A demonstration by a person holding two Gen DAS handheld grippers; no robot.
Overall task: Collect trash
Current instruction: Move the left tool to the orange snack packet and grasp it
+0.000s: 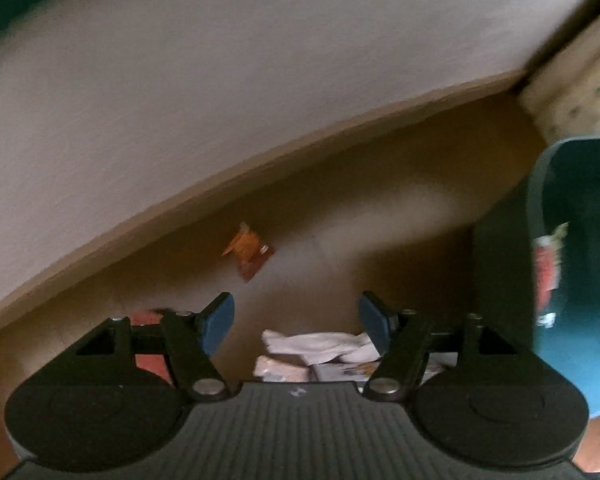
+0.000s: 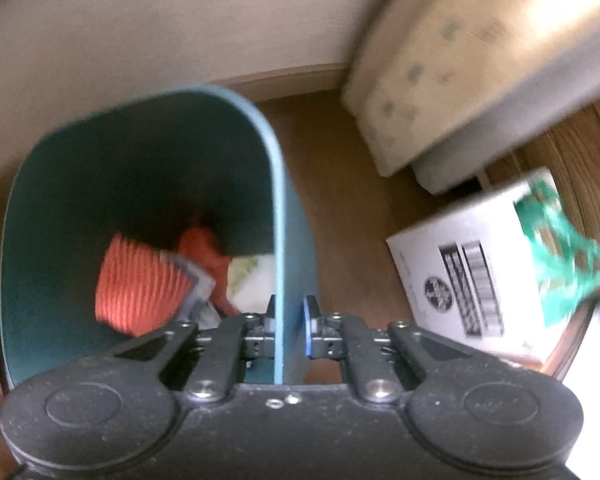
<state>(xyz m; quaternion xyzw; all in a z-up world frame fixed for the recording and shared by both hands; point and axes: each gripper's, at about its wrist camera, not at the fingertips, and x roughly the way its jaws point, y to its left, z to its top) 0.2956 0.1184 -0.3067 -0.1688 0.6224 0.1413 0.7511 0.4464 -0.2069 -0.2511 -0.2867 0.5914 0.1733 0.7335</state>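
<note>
In the left wrist view my left gripper point(image 1: 296, 322) is open and empty above the wooden floor. Crumpled white paper point(image 1: 320, 346) lies just below and between its fingers. An orange wrapper point(image 1: 249, 251) lies farther ahead near the wall. A red scrap point(image 1: 150, 318) shows behind the left finger. The teal trash bin point(image 1: 580, 272) stands at the right edge. In the right wrist view my right gripper point(image 2: 290, 320) is shut on the wall of the teal bin point(image 2: 278, 216). Inside the bin lie an orange ribbed wrapper point(image 2: 140, 284) and a pale wrapper point(image 2: 252, 280).
A pale wall with a wooden baseboard point(image 1: 260, 152) runs behind the trash. A white cardboard box point(image 2: 472, 272) with a green bag point(image 2: 560, 248) on it sits right of the bin. A cream patterned cushion point(image 2: 460, 60) stands behind the box.
</note>
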